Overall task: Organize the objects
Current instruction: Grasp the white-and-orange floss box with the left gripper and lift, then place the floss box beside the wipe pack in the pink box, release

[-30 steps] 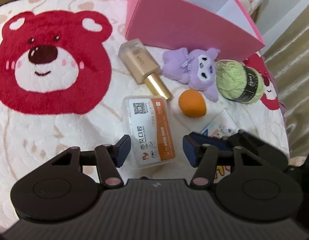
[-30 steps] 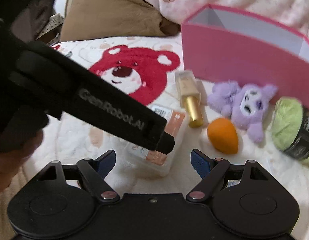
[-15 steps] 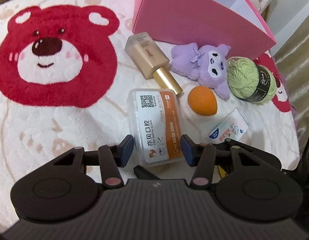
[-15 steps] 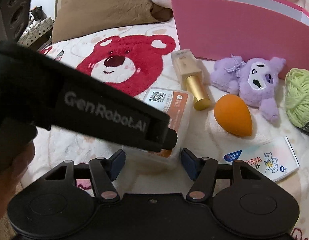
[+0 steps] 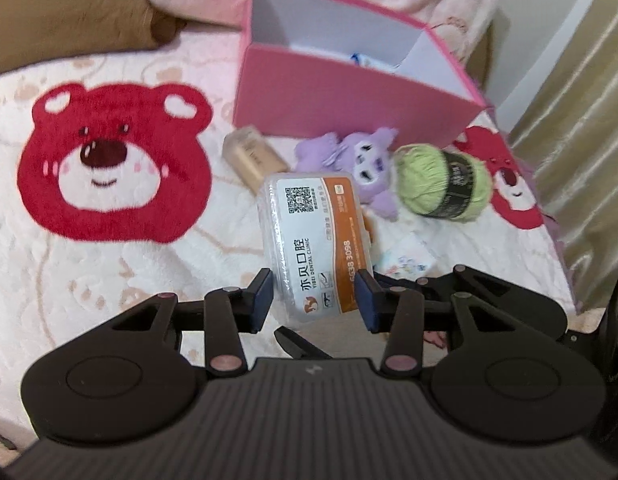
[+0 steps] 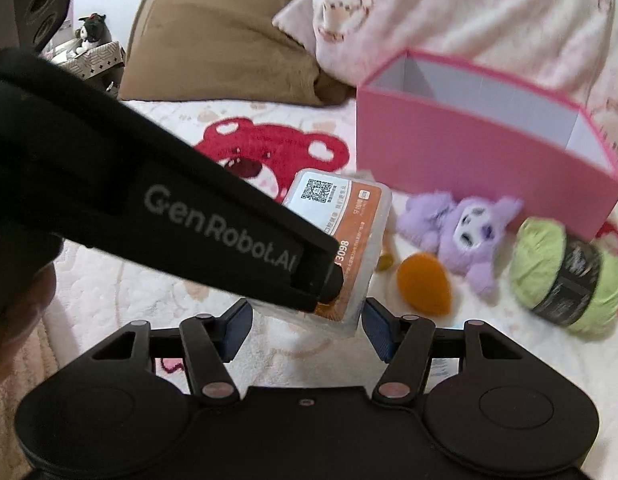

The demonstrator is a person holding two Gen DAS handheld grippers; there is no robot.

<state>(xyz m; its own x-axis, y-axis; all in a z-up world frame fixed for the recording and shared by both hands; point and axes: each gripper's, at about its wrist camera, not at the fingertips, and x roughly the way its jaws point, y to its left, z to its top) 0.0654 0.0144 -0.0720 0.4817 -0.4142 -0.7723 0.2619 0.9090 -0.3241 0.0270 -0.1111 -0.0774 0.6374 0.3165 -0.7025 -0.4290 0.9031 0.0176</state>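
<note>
My left gripper (image 5: 315, 294) is shut on a clear plastic dental box (image 5: 315, 236) with a white and orange label, and holds it tilted above the blanket; the box also shows in the right wrist view (image 6: 345, 236). The open pink box (image 5: 349, 108) stands behind. A purple plush (image 5: 365, 160), green yarn ball (image 5: 441, 178) and beige bottle (image 5: 251, 156) lie in front of it. My right gripper (image 6: 307, 330) is open and empty, just under the lifted box. An orange sponge (image 6: 423, 282) lies to its right.
A white blanket with red bear prints (image 5: 113, 184) covers the bed. A small white packet (image 5: 407, 256) lies near the left gripper. A brown pillow (image 6: 225, 48) and a pink quilt (image 6: 469, 8) sit at the back. A curtain (image 5: 581, 152) hangs on the right.
My left gripper closed on the dental box and lifted it off the blanket, rising and tilting toward the pink box. My right gripper stayed open below it.
</note>
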